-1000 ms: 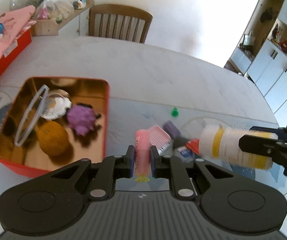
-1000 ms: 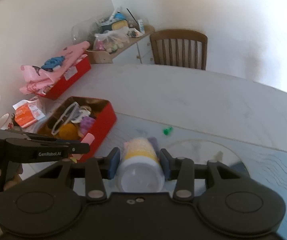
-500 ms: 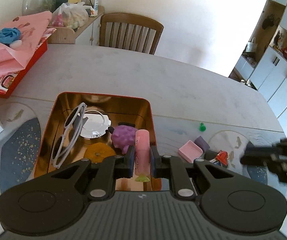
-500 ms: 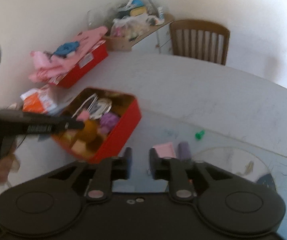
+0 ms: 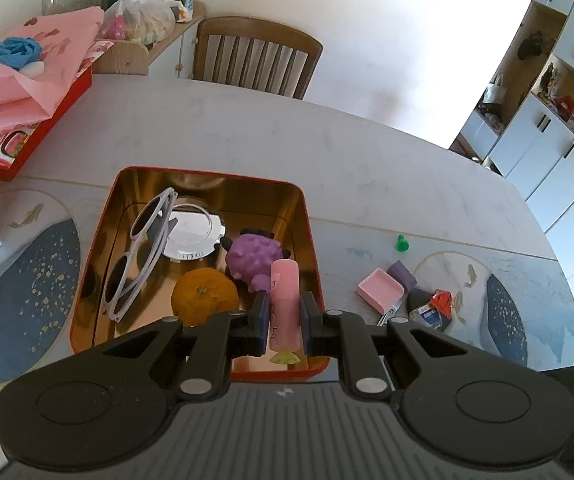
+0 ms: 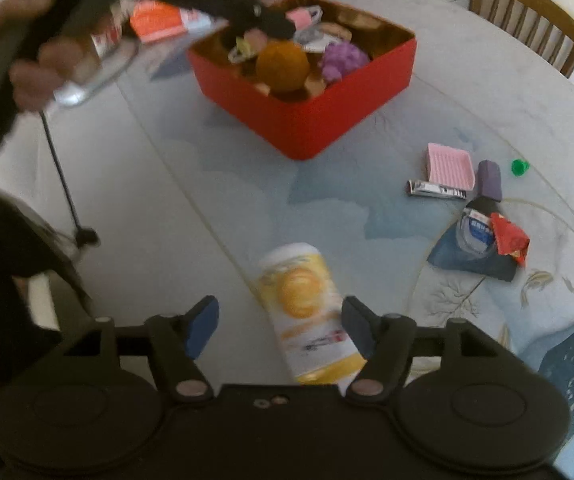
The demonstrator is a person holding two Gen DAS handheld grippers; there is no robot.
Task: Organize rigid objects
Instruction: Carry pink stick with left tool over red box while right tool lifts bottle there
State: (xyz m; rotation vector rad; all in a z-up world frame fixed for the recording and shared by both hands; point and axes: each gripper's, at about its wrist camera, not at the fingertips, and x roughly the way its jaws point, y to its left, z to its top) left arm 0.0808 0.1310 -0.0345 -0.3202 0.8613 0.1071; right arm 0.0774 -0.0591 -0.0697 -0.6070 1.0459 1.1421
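Observation:
My left gripper (image 5: pixel 284 316) is shut on a pink tube (image 5: pixel 284 300) and holds it over the near right corner of the red tin (image 5: pixel 191 172). The tin holds white sunglasses (image 5: pixel 139 256), a round silver lid (image 5: pixel 193 236), an orange (image 5: pixel 205 296) and a purple toy (image 5: pixel 257 258). My right gripper (image 6: pixel 281 326) is open. A yellow and white bottle (image 6: pixel 309 308) lies on the table between its fingers. The left gripper (image 6: pixel 271 26) with the pink tube also shows over the tin (image 6: pixel 307 120) in the right wrist view.
On the table right of the tin lie a pink tray (image 5: pixel 381 290), a purple block (image 5: pixel 403 272), a green pin (image 5: pixel 403 245), a red wrapper (image 5: pixel 441 302) and a small tube (image 6: pixel 437 190). A chair (image 5: pixel 255 56) stands at the far edge. A red box with pink cloth (image 5: pixel 27 92) sits far left.
My left gripper carried the pink tube left, over the tin. My right gripper opened and let go of the yellow bottle, which now lies on the table, and the gripper swung low.

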